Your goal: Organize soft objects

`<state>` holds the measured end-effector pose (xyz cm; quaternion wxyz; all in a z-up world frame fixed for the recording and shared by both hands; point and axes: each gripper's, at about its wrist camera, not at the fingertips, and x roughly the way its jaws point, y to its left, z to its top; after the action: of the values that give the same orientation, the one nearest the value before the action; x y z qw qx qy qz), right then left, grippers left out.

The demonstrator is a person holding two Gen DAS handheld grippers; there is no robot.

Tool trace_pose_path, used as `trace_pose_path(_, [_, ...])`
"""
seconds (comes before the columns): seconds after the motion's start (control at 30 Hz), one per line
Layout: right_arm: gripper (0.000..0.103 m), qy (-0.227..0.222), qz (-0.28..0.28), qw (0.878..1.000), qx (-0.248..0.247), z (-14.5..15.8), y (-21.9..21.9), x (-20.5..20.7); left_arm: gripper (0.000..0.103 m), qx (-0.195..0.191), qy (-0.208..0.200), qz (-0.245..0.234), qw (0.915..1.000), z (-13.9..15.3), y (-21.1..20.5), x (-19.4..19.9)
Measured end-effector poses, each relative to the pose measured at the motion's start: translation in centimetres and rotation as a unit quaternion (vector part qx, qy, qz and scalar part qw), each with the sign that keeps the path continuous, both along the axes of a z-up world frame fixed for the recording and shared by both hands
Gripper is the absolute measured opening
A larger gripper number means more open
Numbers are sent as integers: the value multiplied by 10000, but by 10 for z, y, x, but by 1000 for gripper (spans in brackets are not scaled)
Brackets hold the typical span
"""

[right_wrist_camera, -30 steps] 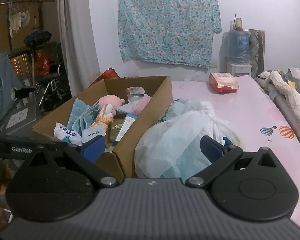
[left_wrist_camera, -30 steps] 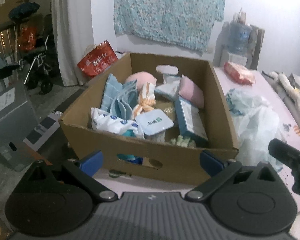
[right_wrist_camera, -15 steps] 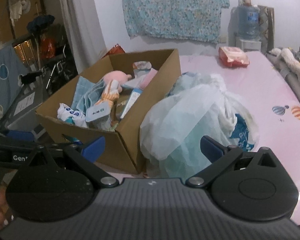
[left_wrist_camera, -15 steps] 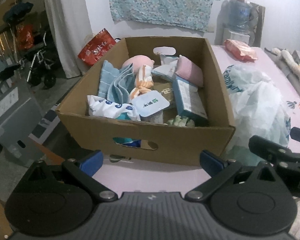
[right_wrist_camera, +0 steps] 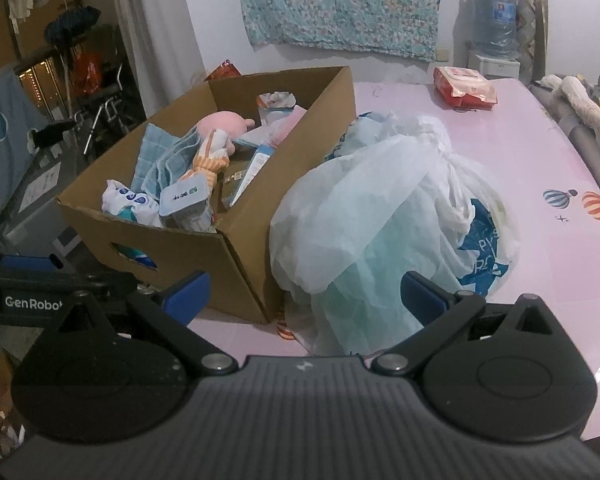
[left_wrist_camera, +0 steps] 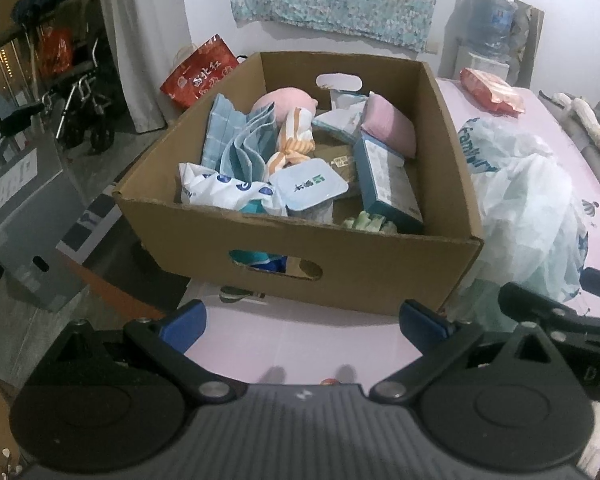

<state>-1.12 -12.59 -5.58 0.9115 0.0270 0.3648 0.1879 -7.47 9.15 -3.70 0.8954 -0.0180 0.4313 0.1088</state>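
Left tool (left_wrist_camera: 302, 322): fingers apart, empty, short of the cardboard box (left_wrist_camera: 300, 248) on the pink worktop (left_wrist_camera: 300, 344). Right tool (right_wrist_camera: 302, 294): fingers apart, empty, short of the white plastic bag (right_wrist_camera: 380, 216) touching the box's right side. In the box: blue cloth (left_wrist_camera: 236, 140), pink plush (left_wrist_camera: 288, 98), partly buried. Lower contents hidden. Red packet (right_wrist_camera: 464, 88) beyond the box.

right gripper (right_wrist_camera: 302, 294): fingers apart, empty | plastic bag (right_wrist_camera: 384, 216) touching cardboard box (right_wrist_camera: 236, 240)
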Motion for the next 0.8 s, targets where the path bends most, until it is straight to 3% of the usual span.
trace_pose_path(0.8, [102,328,129,9993,-117,-9,5,7,103,13,213,47,9998,-9,5,0])
